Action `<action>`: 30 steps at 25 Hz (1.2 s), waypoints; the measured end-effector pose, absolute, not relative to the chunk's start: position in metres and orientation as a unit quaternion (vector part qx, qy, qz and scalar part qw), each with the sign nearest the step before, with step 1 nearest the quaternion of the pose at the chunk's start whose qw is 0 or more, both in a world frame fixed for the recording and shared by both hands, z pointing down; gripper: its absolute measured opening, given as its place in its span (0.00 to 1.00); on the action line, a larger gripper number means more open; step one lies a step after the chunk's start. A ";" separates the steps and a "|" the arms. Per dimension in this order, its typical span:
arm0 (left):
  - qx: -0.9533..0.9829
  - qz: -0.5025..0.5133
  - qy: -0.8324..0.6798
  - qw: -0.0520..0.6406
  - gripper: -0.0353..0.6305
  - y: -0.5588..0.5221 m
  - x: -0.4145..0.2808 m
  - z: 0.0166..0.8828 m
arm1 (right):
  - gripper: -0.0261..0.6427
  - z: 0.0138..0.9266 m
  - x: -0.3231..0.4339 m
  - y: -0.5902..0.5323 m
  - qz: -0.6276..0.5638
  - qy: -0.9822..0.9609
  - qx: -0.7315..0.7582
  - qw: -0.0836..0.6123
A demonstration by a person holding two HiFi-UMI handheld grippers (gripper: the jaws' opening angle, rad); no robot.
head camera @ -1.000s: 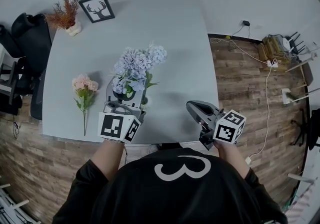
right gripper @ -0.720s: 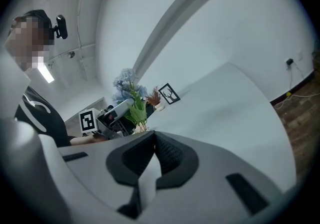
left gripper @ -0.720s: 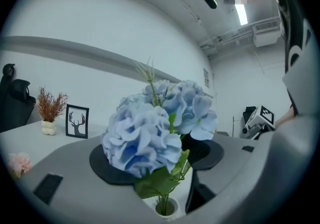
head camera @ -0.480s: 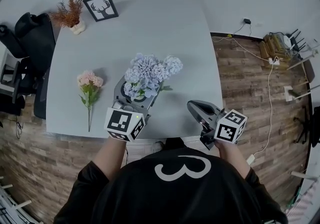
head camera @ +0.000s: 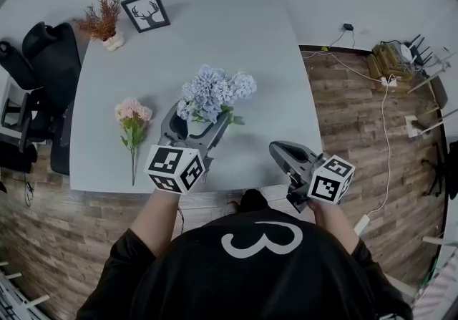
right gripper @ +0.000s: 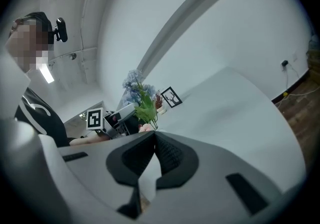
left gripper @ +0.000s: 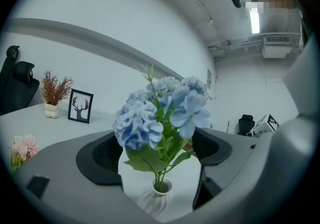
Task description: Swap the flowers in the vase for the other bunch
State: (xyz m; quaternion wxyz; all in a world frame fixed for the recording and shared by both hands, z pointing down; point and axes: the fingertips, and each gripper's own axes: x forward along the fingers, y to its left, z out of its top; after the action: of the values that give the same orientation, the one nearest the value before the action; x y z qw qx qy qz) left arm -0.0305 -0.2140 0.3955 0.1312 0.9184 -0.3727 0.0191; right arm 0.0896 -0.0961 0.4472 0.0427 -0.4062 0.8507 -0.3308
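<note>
A bunch of blue hydrangeas [head camera: 215,91] stands upright in a small white ribbed vase [left gripper: 154,199] on the grey table [head camera: 236,32]. My left gripper [head camera: 195,124] reaches around the vase from the near side. Its jaws are opening, with the vase and stems [left gripper: 162,168] between the pads and neither pad touching them. In the head view the blooms hide the vase. A pink bunch [head camera: 132,114] lies flat on the table to the left, also visible at the left gripper view's edge [left gripper: 22,148]. My right gripper [head camera: 280,152] is shut and empty near the table's front edge.
A framed deer picture [head camera: 146,11] and a dried reddish plant in a small pot [head camera: 104,21] stand at the table's far left corner. A black office chair [head camera: 46,61] is beside the left edge. Cables and a power strip [head camera: 390,71] lie on the wooden floor at right.
The left jaws have spread wide apart from the vase. The left gripper has sunk slightly. The right gripper stays shut and has drifted a little.
</note>
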 end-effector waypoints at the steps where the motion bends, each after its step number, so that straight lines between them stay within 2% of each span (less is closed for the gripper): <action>1: 0.919 0.020 -0.368 0.138 0.69 -0.212 -0.031 0.396 | 0.05 0.446 0.088 -0.094 -0.328 0.850 -0.409 0.043; 9: 0.927 0.023 -0.335 0.168 0.70 -0.186 -0.041 0.396 | 0.05 0.431 0.077 -0.066 -0.306 0.850 -0.427 0.036; 18: 0.930 -0.001 -0.290 0.226 0.68 -0.128 -0.085 0.370 | 0.05 0.377 0.054 -0.061 -0.245 0.886 -0.394 0.025; 19: 0.932 -0.001 -0.287 0.223 0.65 -0.119 -0.086 0.364 | 0.05 0.370 0.047 -0.060 -0.238 0.892 -0.384 0.026; 20: 0.934 0.001 -0.282 0.222 0.58 -0.108 -0.086 0.359 | 0.05 0.364 0.040 -0.058 -0.232 0.897 -0.374 0.027; 21: 0.935 0.002 -0.275 0.222 0.47 -0.097 -0.085 0.354 | 0.05 0.359 0.034 -0.053 -0.227 0.903 -0.363 0.027; 23: 0.938 -0.001 -0.258 0.230 0.18 -0.072 -0.081 0.344 | 0.05 0.350 0.026 -0.043 -0.218 0.913 -0.344 0.028; 24: 0.940 -0.005 -0.250 0.234 0.10 -0.060 -0.078 0.339 | 0.05 0.346 0.022 -0.038 -0.215 0.917 -0.335 0.028; 26: 0.941 -0.002 -0.242 0.236 0.07 -0.038 -0.071 0.334 | 0.05 0.338 0.020 -0.025 -0.209 0.923 -0.321 0.031; 30: 0.945 0.032 -0.245 0.215 0.07 0.009 -0.050 0.334 | 0.05 0.334 0.021 0.013 -0.203 0.935 -0.291 0.026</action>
State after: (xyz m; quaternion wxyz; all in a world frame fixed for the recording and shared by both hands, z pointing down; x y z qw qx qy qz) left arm -0.0500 0.0087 0.3337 0.2148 0.9450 -0.2448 0.0317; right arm 0.0208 0.0133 0.3336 0.0265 -0.2906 0.9347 -0.2031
